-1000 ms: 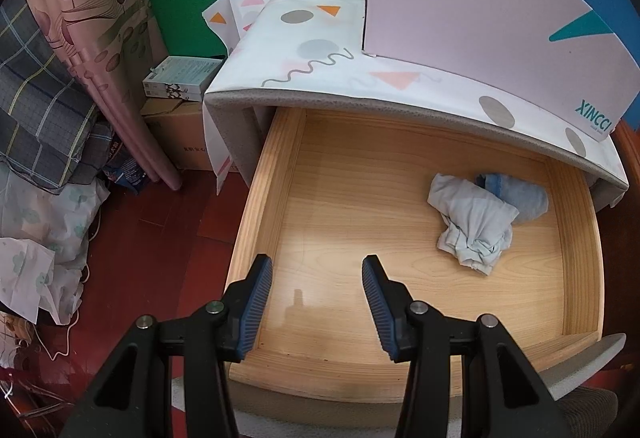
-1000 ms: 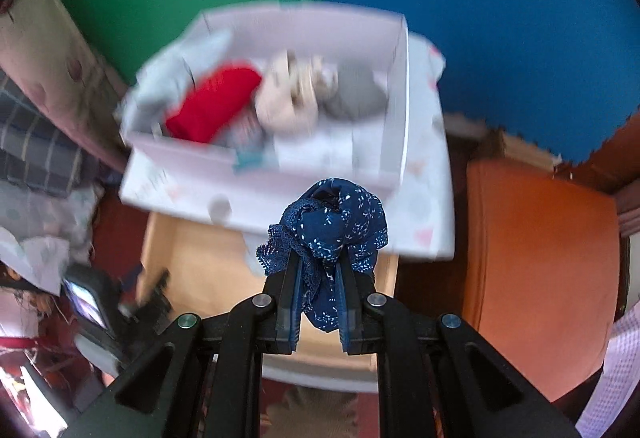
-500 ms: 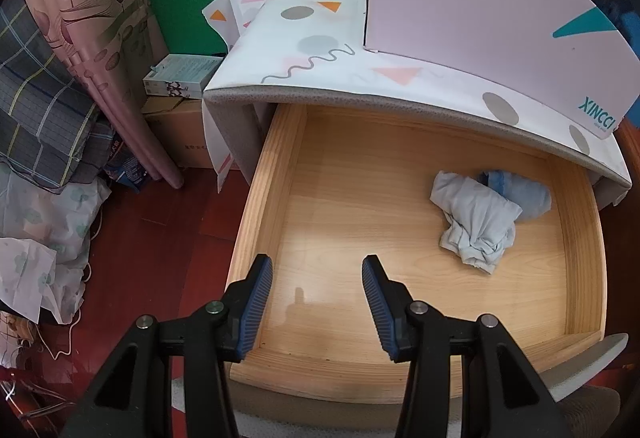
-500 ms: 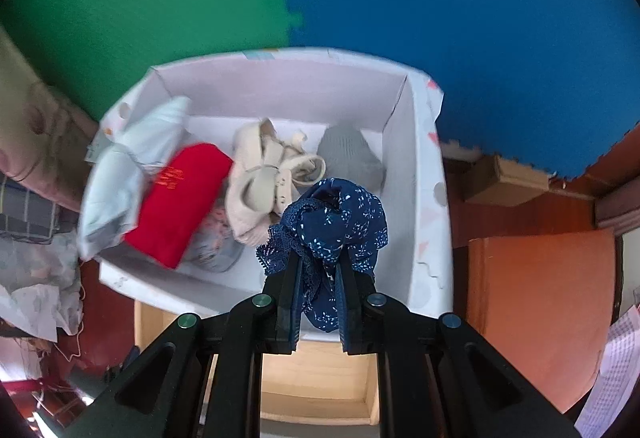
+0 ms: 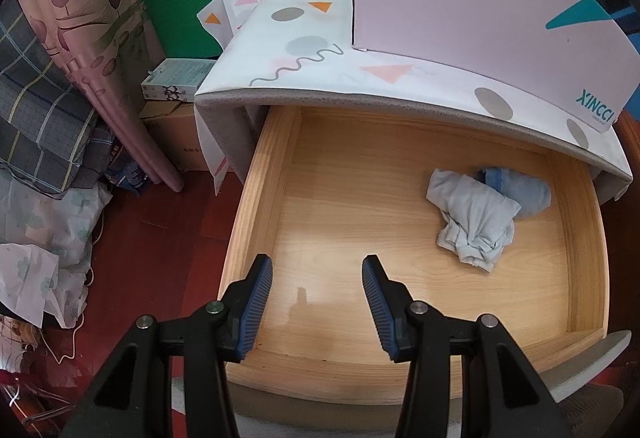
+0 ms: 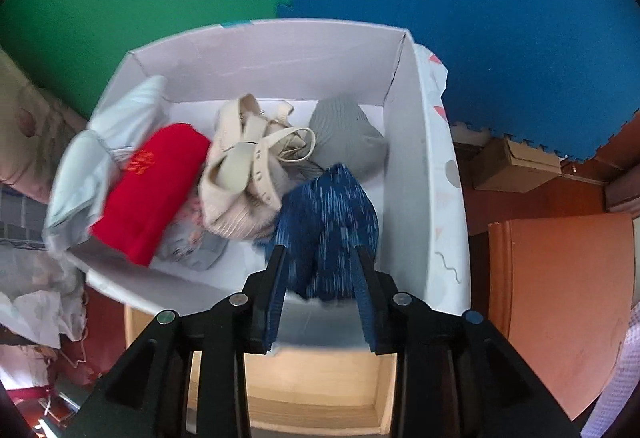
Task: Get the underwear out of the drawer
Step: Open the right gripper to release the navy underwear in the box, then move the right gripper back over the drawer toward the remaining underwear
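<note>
The wooden drawer (image 5: 272, 174) is pulled out under a cloth-covered top. In its right part lie a crumpled pale blue underwear (image 5: 472, 222) and a darker blue one (image 5: 520, 190) behind it. My left gripper (image 5: 317, 266) hangs open over the drawer's front left with nothing between its fingers. My right gripper (image 6: 320, 252) is over the white box (image 6: 404, 158) on the top, and its jaws are opening. A navy patterned underwear (image 6: 328, 214) is between them, blurred and slipping down into the box.
The box holds a red garment (image 6: 156, 186), a beige one (image 6: 240, 178), a grey one (image 6: 344, 134) and a pale blue one (image 6: 100, 158). Curtains and piled cloth (image 5: 48, 142) fill the floor to the left. An orange cabinet (image 6: 560, 298) stands to the right.
My right gripper has come over the box and lower, and its jaws have parted from the navy underwear, which now drops. The left gripper and the drawer's contents have not moved.
</note>
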{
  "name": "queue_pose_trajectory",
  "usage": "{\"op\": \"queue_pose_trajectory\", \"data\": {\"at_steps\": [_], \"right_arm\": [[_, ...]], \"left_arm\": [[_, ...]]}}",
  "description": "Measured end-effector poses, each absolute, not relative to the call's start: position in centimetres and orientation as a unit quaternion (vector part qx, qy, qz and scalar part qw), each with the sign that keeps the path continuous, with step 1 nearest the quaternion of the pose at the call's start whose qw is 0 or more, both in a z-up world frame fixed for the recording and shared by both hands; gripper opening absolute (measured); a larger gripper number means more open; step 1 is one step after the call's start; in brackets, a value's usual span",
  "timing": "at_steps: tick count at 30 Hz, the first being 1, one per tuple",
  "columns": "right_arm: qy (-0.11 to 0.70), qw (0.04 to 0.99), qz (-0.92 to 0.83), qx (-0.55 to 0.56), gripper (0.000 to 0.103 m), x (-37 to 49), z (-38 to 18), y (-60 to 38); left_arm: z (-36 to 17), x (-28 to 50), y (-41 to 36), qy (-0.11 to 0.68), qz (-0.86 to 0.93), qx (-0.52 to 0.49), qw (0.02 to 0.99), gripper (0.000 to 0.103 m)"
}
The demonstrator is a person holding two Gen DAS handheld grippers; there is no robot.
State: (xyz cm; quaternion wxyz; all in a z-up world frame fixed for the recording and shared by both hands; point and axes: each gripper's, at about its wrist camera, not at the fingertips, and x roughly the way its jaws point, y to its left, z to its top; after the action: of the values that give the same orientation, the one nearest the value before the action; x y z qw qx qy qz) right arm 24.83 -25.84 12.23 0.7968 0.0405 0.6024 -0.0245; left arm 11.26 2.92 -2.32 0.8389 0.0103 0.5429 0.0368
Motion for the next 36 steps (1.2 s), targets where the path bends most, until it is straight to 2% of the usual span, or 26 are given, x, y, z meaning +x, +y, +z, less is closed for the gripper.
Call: {"op": "queue_pose_trajectory", "data": {"at_steps": [9,13,22,30,36], "right_arm": [[0.603,0.796,-0.01,0.039,0.031,16.7,13.1,-27.7],[0.621,0.783,-0.008,0.039,0.032,13.2,9.6,-27.9],[0.685,0.726,-0.01,0.068,0.032,9.8,-2.5,-27.6],[0.694,0.716,-0.016,0.073,0.032,8.8,-6.7,-27.4],[0.704,0.706,-0.03,0.074,0.032,8.4,-7.8,-27.4]], "left_arm": [[-2.5,11.3,2.7,0.549,0.046,0.022,0.834,0.048],[-2.5,11.1,2.6,0.549,0.048,0.03,0.834,0.048],[-2.5,11.0,2.9,0.55,0.051,0.023,0.833,0.048],[-2.8,11.3,2.1,0.556,0.043,0.036,0.829,0.048],[-3.3,11.7,0.8,0.563,0.029,0.042,0.825,0.048]]}}
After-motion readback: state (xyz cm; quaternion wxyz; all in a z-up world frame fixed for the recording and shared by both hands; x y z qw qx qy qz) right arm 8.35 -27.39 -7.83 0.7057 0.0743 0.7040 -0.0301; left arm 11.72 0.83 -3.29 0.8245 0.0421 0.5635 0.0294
